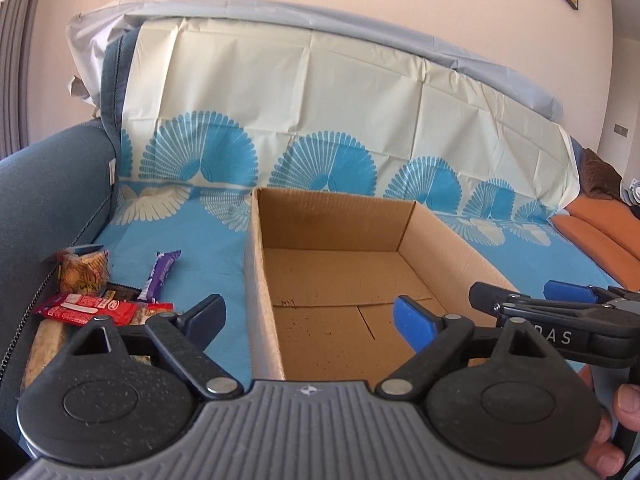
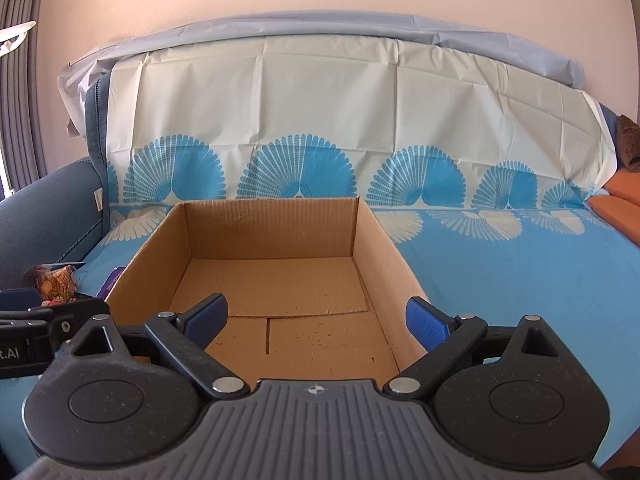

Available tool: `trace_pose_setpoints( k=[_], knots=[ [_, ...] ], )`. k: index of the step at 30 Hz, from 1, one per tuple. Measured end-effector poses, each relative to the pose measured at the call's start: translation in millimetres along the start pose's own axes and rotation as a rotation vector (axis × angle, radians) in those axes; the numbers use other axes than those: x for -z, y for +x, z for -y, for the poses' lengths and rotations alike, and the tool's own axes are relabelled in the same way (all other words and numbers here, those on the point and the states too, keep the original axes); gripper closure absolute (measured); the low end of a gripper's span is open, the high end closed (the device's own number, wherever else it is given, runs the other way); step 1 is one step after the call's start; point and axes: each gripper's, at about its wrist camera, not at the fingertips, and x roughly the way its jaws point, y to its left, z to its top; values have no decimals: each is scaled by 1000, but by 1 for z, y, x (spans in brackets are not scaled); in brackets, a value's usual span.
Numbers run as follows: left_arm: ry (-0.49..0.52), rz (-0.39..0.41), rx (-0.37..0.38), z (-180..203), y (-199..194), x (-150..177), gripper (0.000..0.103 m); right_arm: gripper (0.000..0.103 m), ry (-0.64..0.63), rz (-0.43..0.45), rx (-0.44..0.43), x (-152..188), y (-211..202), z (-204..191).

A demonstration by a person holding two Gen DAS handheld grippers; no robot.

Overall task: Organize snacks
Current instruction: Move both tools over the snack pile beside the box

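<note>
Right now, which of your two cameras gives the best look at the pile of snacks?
The left wrist view. There the snacks lie in the open left of the cardboard box: a red wrapper, a purple bar, a biscuit pack. The right wrist view shows only a corner of the pile, mostly hidden by the box wall and the left gripper.

The left gripper (image 1: 308, 316) hides the near end of the snack pile (image 1: 92, 300), so the lowest packets cannot be told apart. The cardboard box (image 2: 160, 248) covers most of the purple bar (image 2: 110, 280). A hand (image 1: 618, 420) is cut by the picture's edge.
</note>
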Motion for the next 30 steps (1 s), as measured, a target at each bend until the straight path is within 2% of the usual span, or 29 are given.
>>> trace_pose_setpoints(
  k=[3, 7, 9, 10, 11, 12, 13, 14, 15, 17, 20, 23, 26, 28, 30],
  knots=[
    [23, 2, -4, 0, -4, 1, 15, 7, 4, -23, 12, 0, 1, -2],
    [45, -42, 6, -10, -11, 4, 22, 8, 25, -36, 0, -1, -1, -5],
    [43, -55, 16, -21, -16, 4, 30, 17, 49, -45, -23, -5, -3, -8],
    [35, -65, 19, -28, -17, 3, 42, 20, 66, -49, -44, -7, -4, -10],
    [20, -80, 23, -37, -19, 1, 56, 27, 77, -49, -67, -8, -5, -12],
    [3, -98, 24, -47, -21, -1, 65, 37, 84, -49, -90, -10, -5, -15],
    [-11, -119, 21, -55, -21, -5, 86, 44, 93, -50, -117, -11, -6, -19],
    [-15, -138, 12, -65, -22, -10, 92, 55, 101, -54, -143, -13, -5, -24],
    [-7, -145, 0, -75, -24, -16, 92, 61, 100, -53, -163, -14, -5, -30],
    [35, -139, -31, -95, -27, -27, 92, 65, 82, -32, -203, -16, -7, -45],
    [23, -173, -77, -133, -24, -42, 92, 65, 32, -1, -263, -19, -10, -69],
    [-20, -199, -120, -173, -18, -41, 92, 65, -23, 22, -342, -20, -13, -93],
    [-124, -227, -153, -210, -10, -11, 92, 65, -93, 31, -420, -17, -14, -119],
    [-258, -267, -161, -232, -3, 4, 91, 66, -146, 31, -475, -13, -14, -139],
    [-339, -220, -189, -245, -6, 8, 90, 67, -201, 23, -528, -6, -14, -160]
  ],
)
